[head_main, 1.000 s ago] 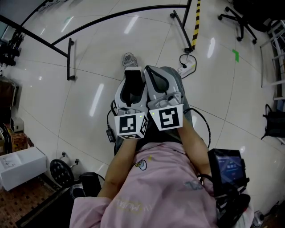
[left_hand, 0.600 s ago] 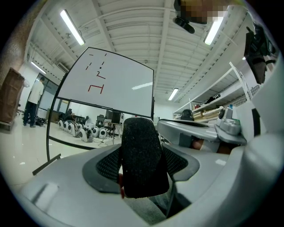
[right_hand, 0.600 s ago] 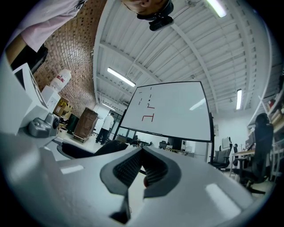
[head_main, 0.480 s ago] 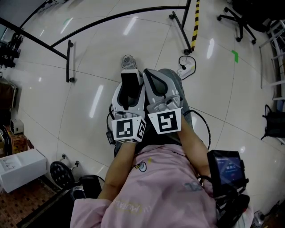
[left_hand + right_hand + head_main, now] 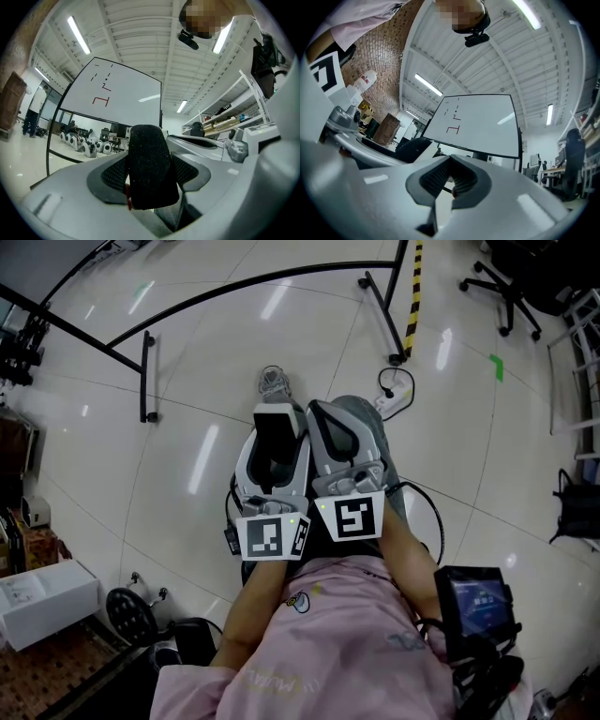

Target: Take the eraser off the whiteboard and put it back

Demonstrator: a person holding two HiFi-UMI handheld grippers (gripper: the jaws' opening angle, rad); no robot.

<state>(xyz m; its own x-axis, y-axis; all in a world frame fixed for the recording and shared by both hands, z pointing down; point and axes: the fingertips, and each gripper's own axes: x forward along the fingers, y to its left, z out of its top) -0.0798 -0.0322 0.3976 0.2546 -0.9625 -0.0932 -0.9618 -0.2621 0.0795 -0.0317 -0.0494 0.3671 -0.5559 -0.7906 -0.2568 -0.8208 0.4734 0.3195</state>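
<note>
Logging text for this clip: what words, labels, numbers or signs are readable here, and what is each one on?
No text here reads clearly.
Whiteboard: red and black strokes only, no legible word.
Pink shirt: pale print near the hem, too blurred to read.
Screen: lit text, too small to read.
Marker cubes: black-and-white square patterns, no letters.

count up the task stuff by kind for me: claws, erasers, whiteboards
claws: 2 (left claw shut on the eraser, right claw shut with nothing in it)
erasers: 1 (black, in the left claw)
whiteboards: 1 (whiteboard ahead, with a few red and black marks)
total: 4
</note>
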